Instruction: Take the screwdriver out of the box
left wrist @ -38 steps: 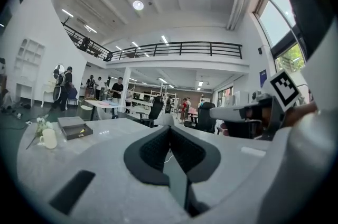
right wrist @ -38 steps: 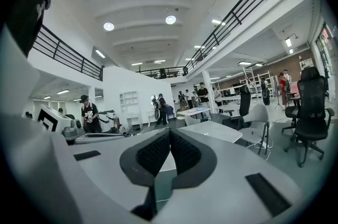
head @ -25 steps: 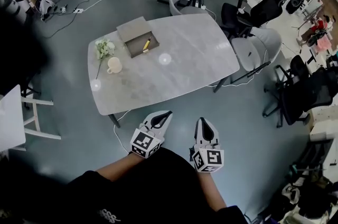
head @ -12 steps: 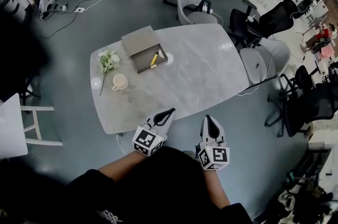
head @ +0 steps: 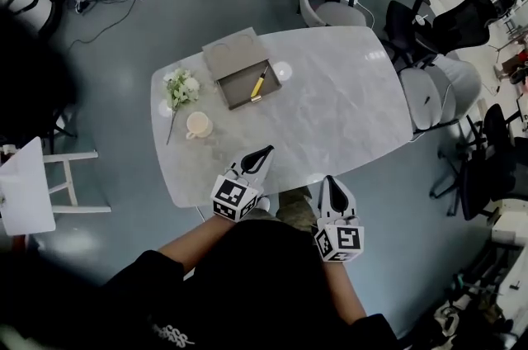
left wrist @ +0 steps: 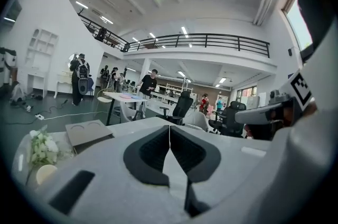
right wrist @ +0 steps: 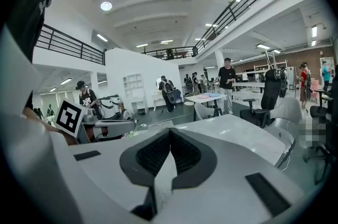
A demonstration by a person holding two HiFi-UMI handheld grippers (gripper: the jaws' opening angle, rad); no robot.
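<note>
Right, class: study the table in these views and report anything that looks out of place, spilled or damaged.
Only the white flowers: they lie flat on the table beside the cup, with no vase. The box sits open with the screwdriver inside; nothing looks spilled or broken.

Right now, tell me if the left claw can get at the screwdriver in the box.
Probably not yet: the left claw hovers shut at the table edge, short of the screwdriver in the open box. Only bare table lies between.
</note>
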